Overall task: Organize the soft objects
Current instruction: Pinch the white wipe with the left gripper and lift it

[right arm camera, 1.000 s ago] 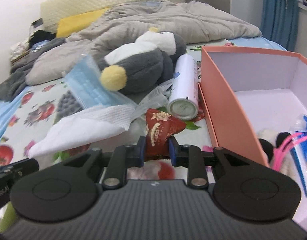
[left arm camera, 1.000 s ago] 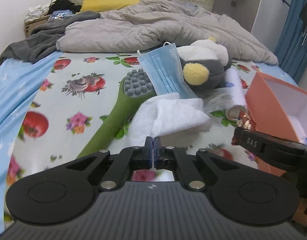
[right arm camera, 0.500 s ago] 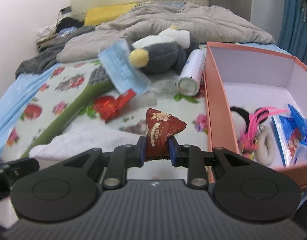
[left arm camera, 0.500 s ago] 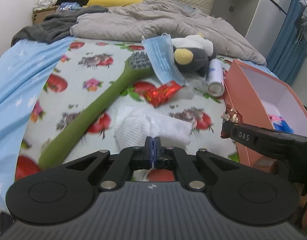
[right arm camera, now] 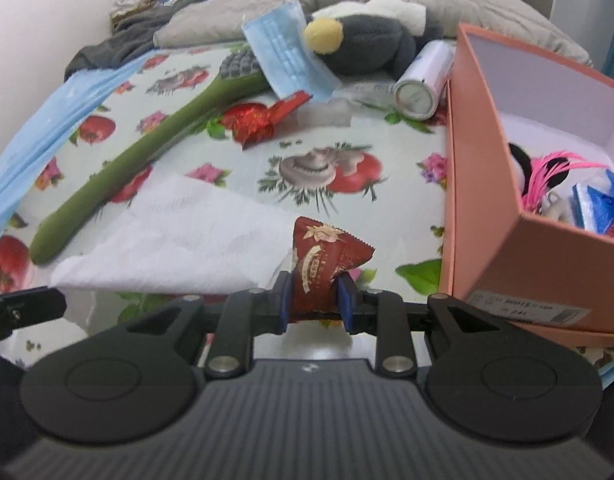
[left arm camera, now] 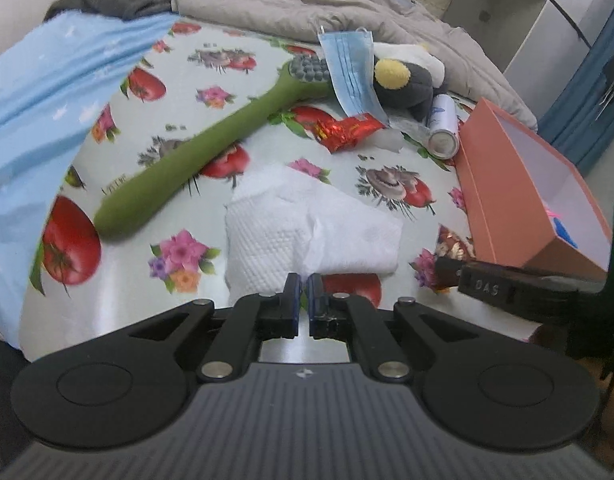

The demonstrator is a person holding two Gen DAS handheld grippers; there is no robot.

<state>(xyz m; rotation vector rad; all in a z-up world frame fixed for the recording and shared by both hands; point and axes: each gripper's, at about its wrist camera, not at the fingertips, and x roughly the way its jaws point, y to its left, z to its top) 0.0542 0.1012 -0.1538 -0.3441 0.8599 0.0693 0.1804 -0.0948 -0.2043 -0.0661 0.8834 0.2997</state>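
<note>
Nearest to us, our right hand-held gripper (right arm camera: pixel 314 300) pinches a dark red snack packet (right arm camera: pixel 323 260) between its blue pads, the packet standing up above the jaws. Our left hand-held gripper (left arm camera: pixel 305 300) is pressed almost together on the near edge of a white tissue (left arm camera: pixel 307 224), which spreads out ahead of it over the flowered bedsheet (left arm camera: pixel 167 92).

Over the last second both views have pulled back and risen: the tissue has come away from the pile by the toy, and a bright red foil wrapper (left arm camera: pixel 349 130) that it covered now lies in the open. We judge that both light pieces are freed and ready to go to the box.

Just right of the packet stands the orange box (right arm camera: pixel 483 184), already holding pink and blue bits. We would carry the packet over its near wall next, and the tissue after it, minding that the thin sheet may slip or tear.

Farther off lie the green long-handled brush (left arm camera: pixel 211 148), the blue face mask (left arm camera: pixel 351 70), the grey plush toy (left arm camera: pixel 403 80) and a white can (left arm camera: pixel 443 128), all not yet sorted.
</note>
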